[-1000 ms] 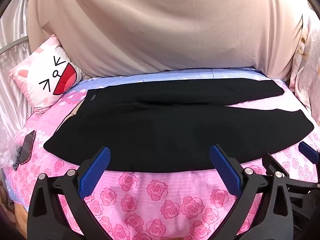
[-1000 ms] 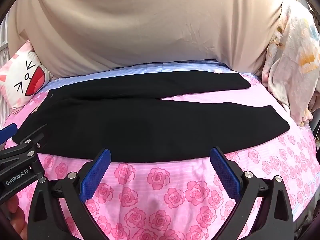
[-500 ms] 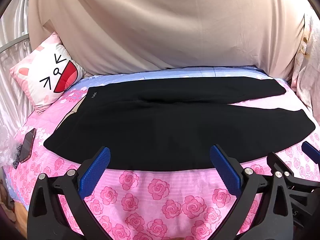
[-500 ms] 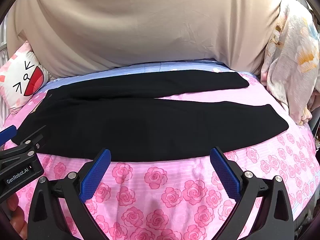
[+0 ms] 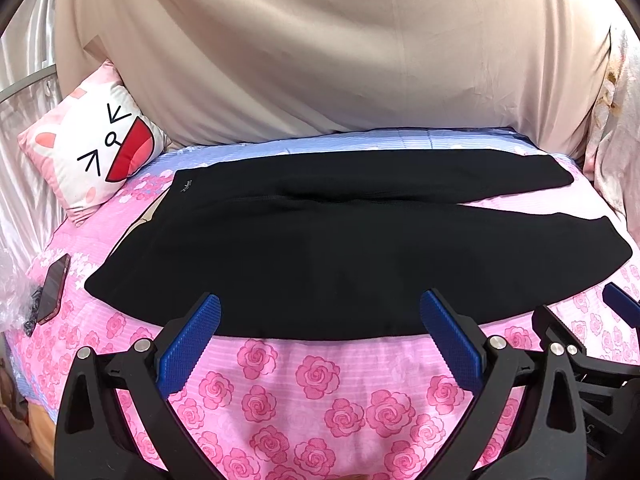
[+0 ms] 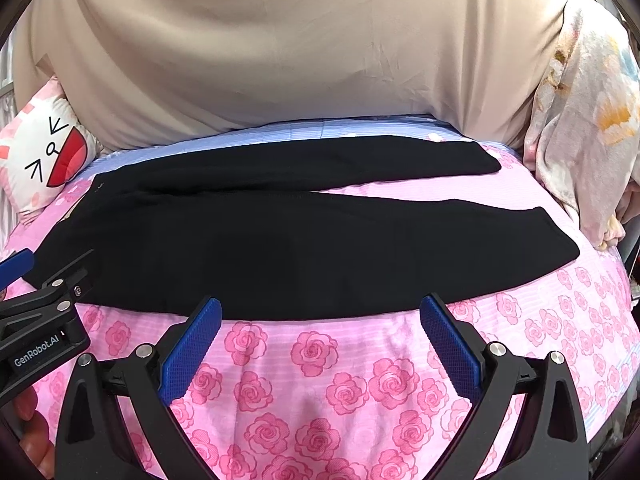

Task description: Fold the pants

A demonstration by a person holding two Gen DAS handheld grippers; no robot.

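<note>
A pair of black pants (image 5: 352, 256) lies flat and unfolded across the middle of the frame. The waistband is at the left and both legs stretch toward the right. The far leg runs straight along the upper edge; the near leg angles lower, leaving a narrow wedge-shaped gap between them at right. A small pale mark, possibly a logo, shows near the upper-left waist corner.

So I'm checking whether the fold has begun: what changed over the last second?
Very little. Both views drifted slightly, so the claws shifted a touch over the near edge of the bed; nothing was gripped or released. The left claw and right claw stayed open, and the pants still lie flat and unfolded. Pillow and phone unmoved.
</note>
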